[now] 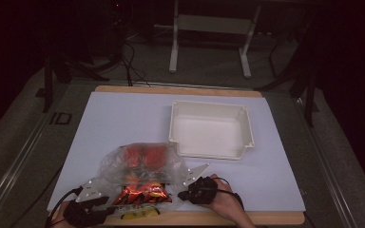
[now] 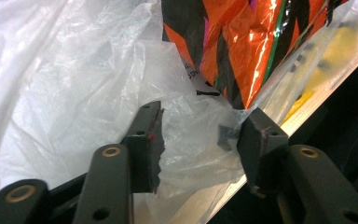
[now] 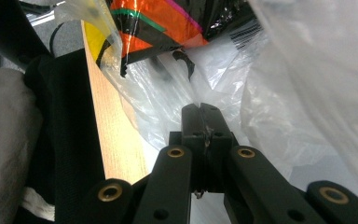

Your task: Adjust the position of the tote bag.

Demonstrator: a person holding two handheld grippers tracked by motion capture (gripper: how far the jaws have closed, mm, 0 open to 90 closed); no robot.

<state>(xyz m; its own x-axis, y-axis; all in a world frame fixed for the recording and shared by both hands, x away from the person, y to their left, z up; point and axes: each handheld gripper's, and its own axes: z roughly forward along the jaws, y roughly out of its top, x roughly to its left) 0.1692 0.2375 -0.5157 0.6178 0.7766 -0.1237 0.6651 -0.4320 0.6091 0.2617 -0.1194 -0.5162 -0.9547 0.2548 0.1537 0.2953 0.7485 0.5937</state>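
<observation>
Two grippers, one clear plastic bag, one orange snack packet and one white tray are counted on the table.

Nearest the person, at the wooden front edge of the table (image 1: pixel 247 219), the left gripper (image 1: pixel 105 204) and the right gripper (image 1: pixel 182 194) are seen on either side of the clear plastic bag (image 1: pixel 138 166). In the left gripper view, the left gripper (image 2: pixel 200 135) is seen with its jaws standing partly apart; loose film of the plastic bag (image 2: pixel 74 93) is bunched between them, and it is not pressed by both pads. In the right gripper view, the right gripper (image 3: pixel 201 108) is shown with its jaws closed fully together, and a thin fold of the plastic bag (image 3: pixel 279 107) is pinched at their tips.

Inside the bag, just beyond both sets of jaws, the orange snack packet (image 1: pixel 140 194) is lain flat near the table edge; it is seen up close as glossy orange, black and green foil (image 2: pixel 256 42) (image 3: pixel 149 25). Something yellow is glimpsed beside it through the film, but what it is cannot be told. Further red contents are held in the far part of the bag.

Beyond the bag, and to its right, the white tray (image 1: pixel 208 109) is set on the pale sheet (image 1: pixel 119 118), just apart from the bag. Nothing is placed between bag and tray.

Past the table, the white legs of a frame (image 1: pixel 174 47) are seen on the dark floor.
</observation>
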